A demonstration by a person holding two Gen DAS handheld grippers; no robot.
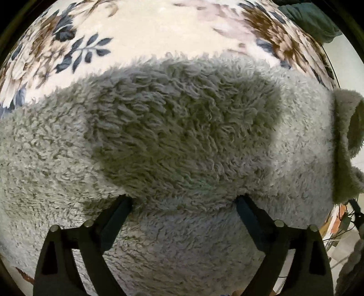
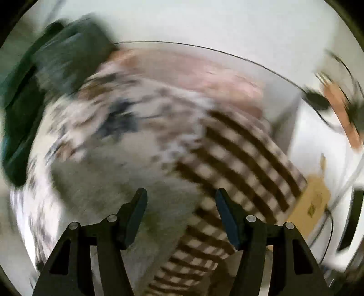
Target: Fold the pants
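Pants (image 1: 182,127) edge meeting floral blanket (image 1: 141,29), left tool (image 1: 184,202) spread

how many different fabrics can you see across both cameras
4. Fluffy grey pants under the left gripper, lying on a floral blanket; a dark green cloth at the blanket's far corner; a brown checked cloth by the right gripper. Blur may hide more.

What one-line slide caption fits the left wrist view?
Open left gripper pressing its fingertips into fluffy grey pants on a floral blanket.
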